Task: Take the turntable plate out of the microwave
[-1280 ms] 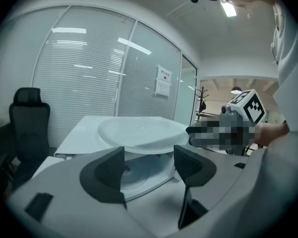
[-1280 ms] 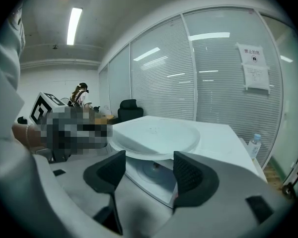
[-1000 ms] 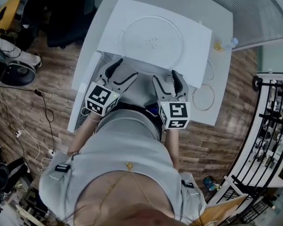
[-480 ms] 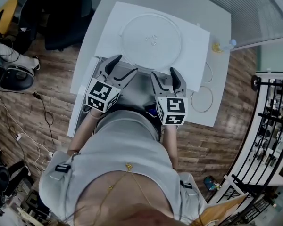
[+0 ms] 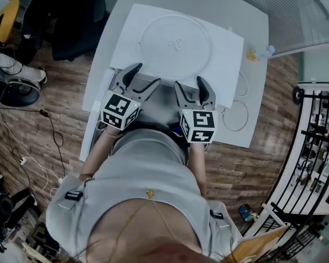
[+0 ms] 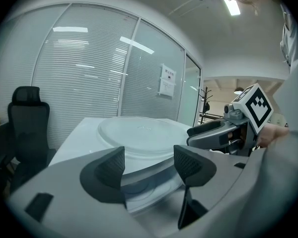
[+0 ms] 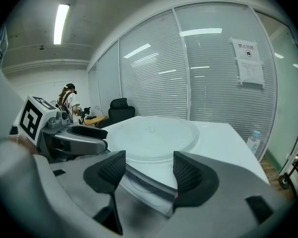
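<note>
Glass turntable plate (image 5: 174,45), faint atop microwave (image 5: 226,70)

1 turntable plate (image 5: 174,45), 1 microwave (image 5: 226,73), 2 grippers: left gripper (image 5: 147,74), right gripper (image 5: 189,83), 1 office chair (image 6: 27,128)

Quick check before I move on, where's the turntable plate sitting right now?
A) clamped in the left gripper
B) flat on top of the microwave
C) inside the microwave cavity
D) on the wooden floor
B: the turntable plate lies flat on the microwave top, while the left gripper and right gripper are both open and hold nothing.
</note>
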### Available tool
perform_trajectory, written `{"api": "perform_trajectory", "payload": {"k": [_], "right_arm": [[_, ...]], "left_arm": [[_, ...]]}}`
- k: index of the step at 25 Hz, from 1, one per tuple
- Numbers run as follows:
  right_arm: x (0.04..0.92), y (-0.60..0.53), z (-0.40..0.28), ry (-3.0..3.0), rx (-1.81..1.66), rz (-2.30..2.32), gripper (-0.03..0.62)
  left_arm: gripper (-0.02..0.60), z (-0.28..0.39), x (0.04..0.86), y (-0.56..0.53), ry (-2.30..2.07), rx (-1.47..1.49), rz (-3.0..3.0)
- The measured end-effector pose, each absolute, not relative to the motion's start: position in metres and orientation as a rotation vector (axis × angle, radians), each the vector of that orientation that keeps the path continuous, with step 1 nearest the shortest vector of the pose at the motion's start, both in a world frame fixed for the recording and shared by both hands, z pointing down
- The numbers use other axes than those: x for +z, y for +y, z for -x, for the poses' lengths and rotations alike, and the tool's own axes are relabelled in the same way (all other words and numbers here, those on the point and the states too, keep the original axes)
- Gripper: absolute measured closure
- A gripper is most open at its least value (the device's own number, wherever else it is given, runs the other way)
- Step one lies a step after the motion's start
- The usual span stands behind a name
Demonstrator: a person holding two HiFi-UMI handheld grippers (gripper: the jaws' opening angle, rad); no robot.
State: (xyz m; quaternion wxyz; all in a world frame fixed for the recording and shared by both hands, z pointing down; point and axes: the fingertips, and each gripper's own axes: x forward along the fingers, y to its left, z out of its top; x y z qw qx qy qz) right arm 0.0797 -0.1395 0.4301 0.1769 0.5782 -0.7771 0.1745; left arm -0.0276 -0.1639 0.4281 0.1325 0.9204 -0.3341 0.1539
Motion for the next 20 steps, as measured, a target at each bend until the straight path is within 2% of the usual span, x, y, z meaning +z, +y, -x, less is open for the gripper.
{"api": "perform_trajectory", "payload": {"k": [20], "right_arm": [[0.419,-0.127,-0.079,-2.281,0.456,-1.624,0.309]], "left_arm": [[0.268,0.026,0.416,-0.15,-0.934,0.345,-2.657]]}}
